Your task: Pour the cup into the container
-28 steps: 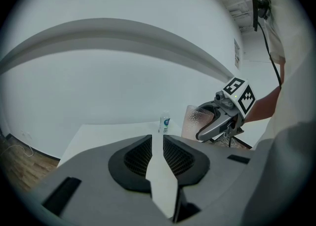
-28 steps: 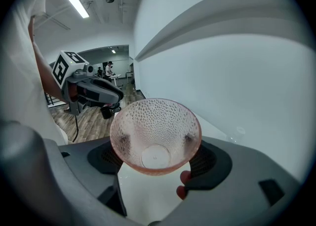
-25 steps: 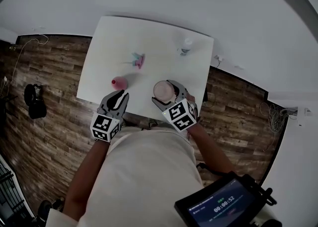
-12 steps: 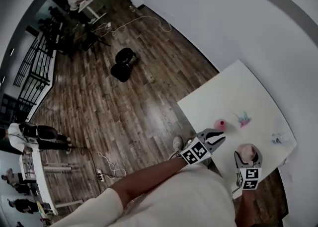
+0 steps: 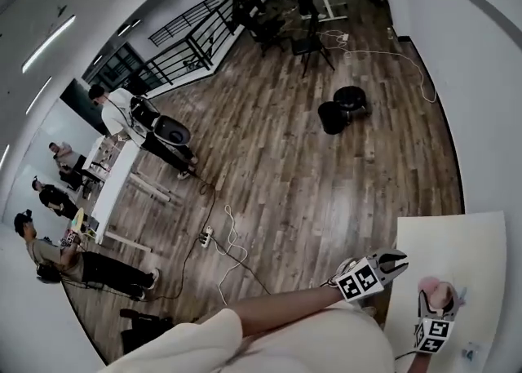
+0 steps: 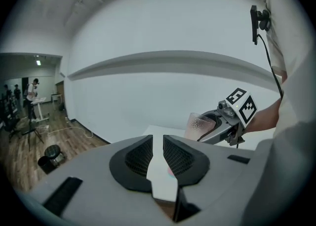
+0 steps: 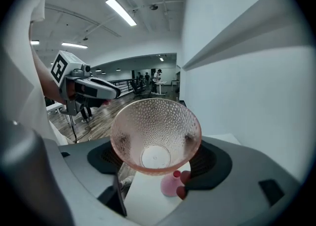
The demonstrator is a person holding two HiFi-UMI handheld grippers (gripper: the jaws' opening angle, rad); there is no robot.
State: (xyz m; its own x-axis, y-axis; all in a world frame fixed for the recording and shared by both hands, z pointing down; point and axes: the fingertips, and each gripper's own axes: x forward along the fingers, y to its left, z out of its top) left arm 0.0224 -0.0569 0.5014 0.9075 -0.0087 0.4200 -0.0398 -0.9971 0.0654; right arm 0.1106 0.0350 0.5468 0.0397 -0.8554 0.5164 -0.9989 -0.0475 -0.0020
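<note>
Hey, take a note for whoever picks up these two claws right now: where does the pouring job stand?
Left claw: open, empty.
Right claw: shut on the pink dimpled clear plastic cup; nothing visible inside it.
Small pink container: on the white table, just below the cup.
Done: cup in hand.
To do: pour into the container; whether that already happened, I cannot tell.

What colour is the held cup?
The cup is translucent pink with dimples; clearest in the right gripper view.
</note>
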